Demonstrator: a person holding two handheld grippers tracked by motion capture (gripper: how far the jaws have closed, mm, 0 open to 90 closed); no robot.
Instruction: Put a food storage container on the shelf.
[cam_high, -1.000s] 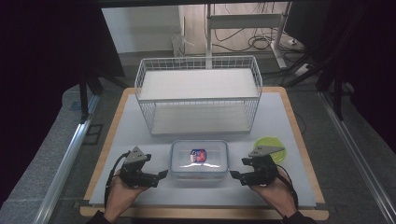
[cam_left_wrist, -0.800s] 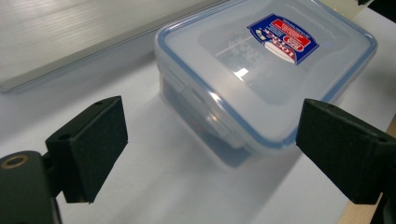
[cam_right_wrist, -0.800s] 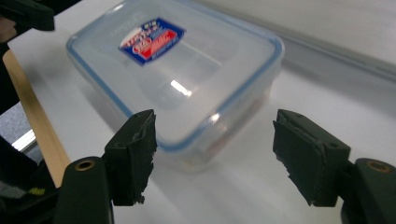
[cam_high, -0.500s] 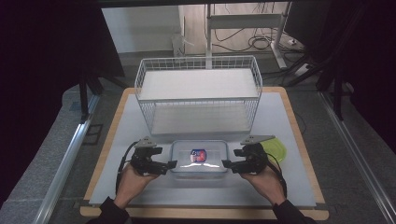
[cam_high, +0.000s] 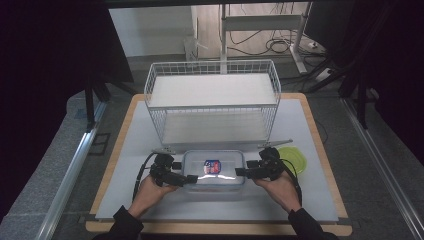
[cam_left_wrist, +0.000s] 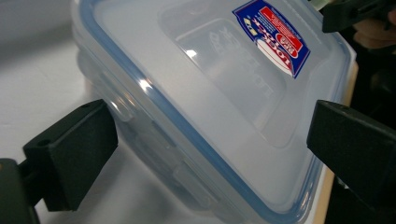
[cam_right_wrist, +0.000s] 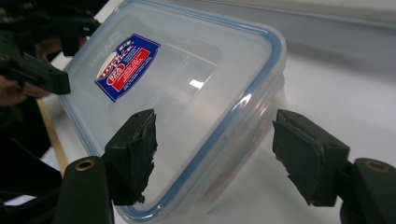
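The clear rectangular plastic container with a blue-sealed lid and a red-and-blue label (cam_high: 214, 169) lies just in front of the white wire basket (cam_high: 212, 100). The left gripper (cam_high: 192, 178) straddles its left end, its jaws having just opened wider, clear of the walls. The right gripper (cam_high: 239, 172) straddles the right end, jaws spread. The container looks light, stiff and slick, so the lid's rim at each end seems the surest hold.
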